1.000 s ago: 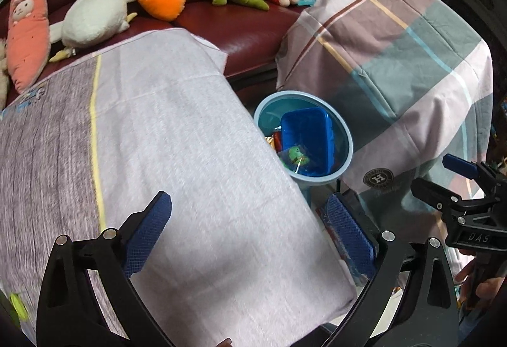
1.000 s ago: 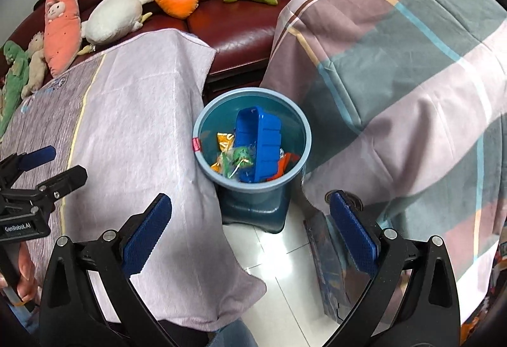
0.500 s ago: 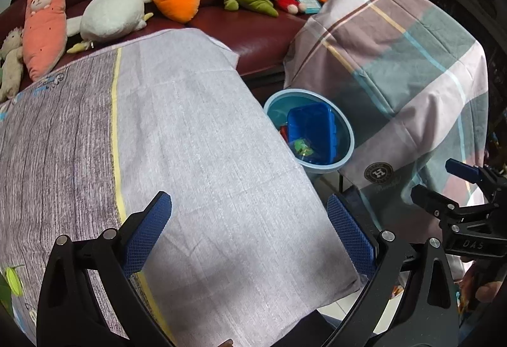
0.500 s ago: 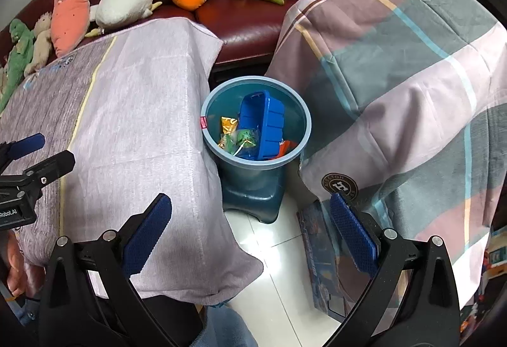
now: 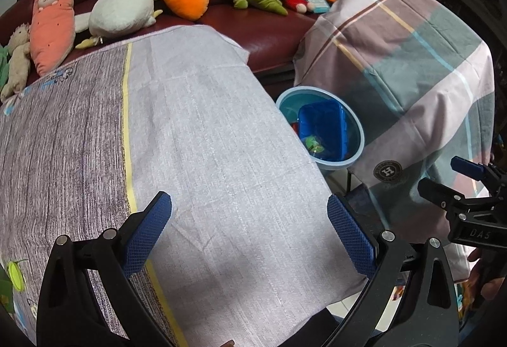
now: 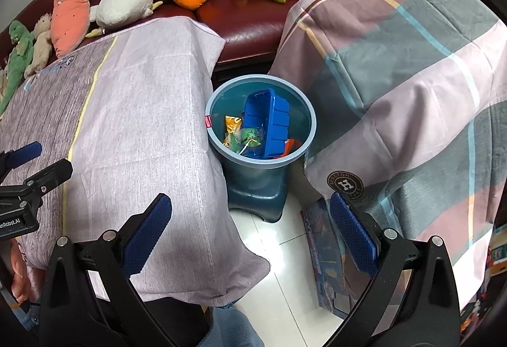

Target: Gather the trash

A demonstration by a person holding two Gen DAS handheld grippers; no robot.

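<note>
The left gripper (image 5: 248,233) hangs released over the lilac cloth-covered table (image 5: 206,157), its blue pads spread wide with nothing between them. The right gripper (image 6: 250,229) is likewise released and empty, above the white floor tiles (image 6: 279,252). The blue waste bin (image 6: 285,157) stands on the floor in the gap between the table's right edge and a plaid-draped piece of furniture (image 6: 396,77); inside it lie a blue plastic tray (image 6: 269,122) and crumpled wrappers (image 6: 244,138)
</note>
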